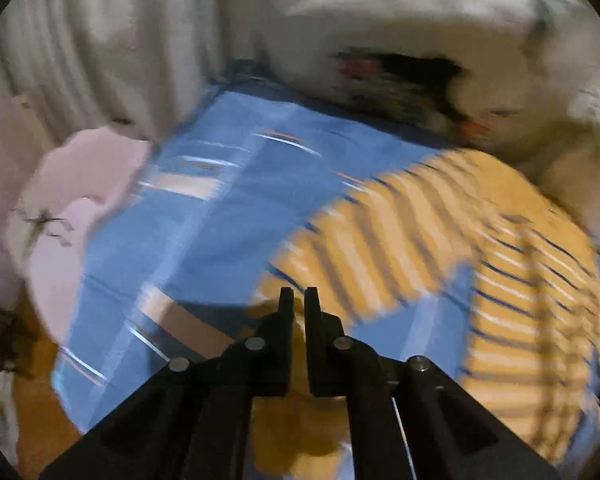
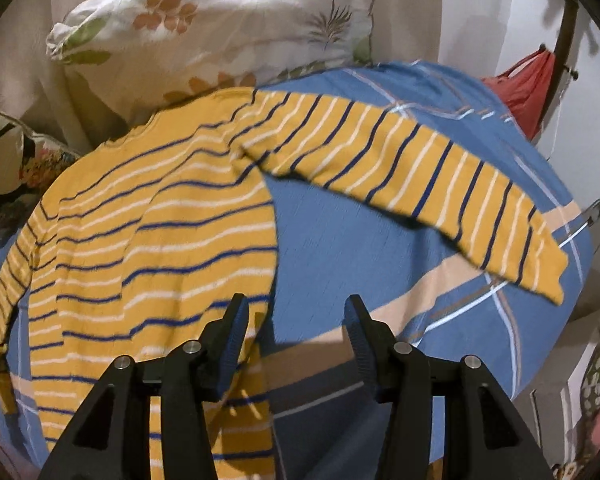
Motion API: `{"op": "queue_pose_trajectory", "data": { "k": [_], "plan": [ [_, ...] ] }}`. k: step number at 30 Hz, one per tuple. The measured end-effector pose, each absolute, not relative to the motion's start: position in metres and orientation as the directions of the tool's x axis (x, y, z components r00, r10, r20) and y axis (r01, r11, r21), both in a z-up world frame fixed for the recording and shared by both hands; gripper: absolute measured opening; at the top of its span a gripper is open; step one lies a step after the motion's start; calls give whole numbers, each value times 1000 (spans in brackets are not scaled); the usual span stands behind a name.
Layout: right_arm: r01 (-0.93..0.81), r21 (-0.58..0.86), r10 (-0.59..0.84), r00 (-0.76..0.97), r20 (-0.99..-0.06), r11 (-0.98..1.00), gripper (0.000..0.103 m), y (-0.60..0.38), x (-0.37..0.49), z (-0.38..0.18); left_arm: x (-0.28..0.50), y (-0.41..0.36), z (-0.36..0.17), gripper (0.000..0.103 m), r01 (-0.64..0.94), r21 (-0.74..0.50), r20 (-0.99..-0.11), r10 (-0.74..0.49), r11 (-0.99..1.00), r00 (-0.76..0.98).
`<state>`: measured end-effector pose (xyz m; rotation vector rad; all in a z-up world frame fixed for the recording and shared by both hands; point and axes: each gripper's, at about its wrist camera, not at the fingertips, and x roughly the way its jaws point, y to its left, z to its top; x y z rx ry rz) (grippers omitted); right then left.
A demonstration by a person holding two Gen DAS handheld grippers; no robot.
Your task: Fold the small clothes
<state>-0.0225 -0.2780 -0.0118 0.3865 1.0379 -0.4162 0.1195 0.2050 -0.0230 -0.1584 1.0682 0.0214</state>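
Left wrist view is blurred by motion, yet the left gripper [image 1: 299,294] shows plainly at the bottom: its two black fingers stand nearly together with only a slim gap, and yellow cloth fills that gap and bunches beneath them, so it is pinching a part of the striped sweater [image 1: 532,292]. Which edge of the garment it grips cannot be told through the blur. From the fingers the cloth runs up and to the right, one sleeve [image 1: 384,232] stretched across the blue bedsheet [image 1: 220,208]. Beyond the sheet lie a white floral pillow [image 1: 400,20] at the top and a pale pink cloth [image 1: 80,176] at the left edge of the bed.

Right wrist view is sharper. The right gripper [image 2: 294,312] has its fingers spread wide and grips nothing; its left finger [image 2: 236,320] hangs over the side edge of the sweater's body, its right finger over bare sheet. The yellow sweater [image 2: 148,240], banded in navy and white, lies flat on the plaid blue sheet [image 2: 340,232], neck toward the pillows, with its long sleeve [image 2: 420,172] laid out to the right and the cuff near the bed's edge. A flowered pillow [image 2: 220,12] rests beyond the collar, and a red bag [image 2: 528,88] hangs from a dark stand at the upper right.
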Motion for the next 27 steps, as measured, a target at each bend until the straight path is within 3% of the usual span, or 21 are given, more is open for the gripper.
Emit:
{"op": "queue_pose_trajectory", "data": {
  "k": [3, 6, 12, 20, 27],
  "plan": [
    [470, 175, -56, 438, -897, 865, 58, -278, -27, -20, 88, 175, -31, 20, 6, -233, -875, -213, 972, 434],
    [442, 251, 41, 432, -901, 861, 58, -280, -37, -29, 62, 143, -57, 22, 58, -354, -875, -353, 933, 332],
    [390, 323, 151, 409, -900, 862, 62, -281, -59, -46, 19, 113, -90, 23, 33, -455, -864, -450, 890, 226],
    [250, 422, 304, 399, -865, 871, 70, -266, -73, -60, -13, 103, -97, 43, -12, -513, -836, -496, 858, 234],
    [100, 511, 449, 353, -821, 854, 70, -243, -89, -61, -40, 90, -99, 48, -1, -560, -809, -547, 829, 215]
  ]
}}
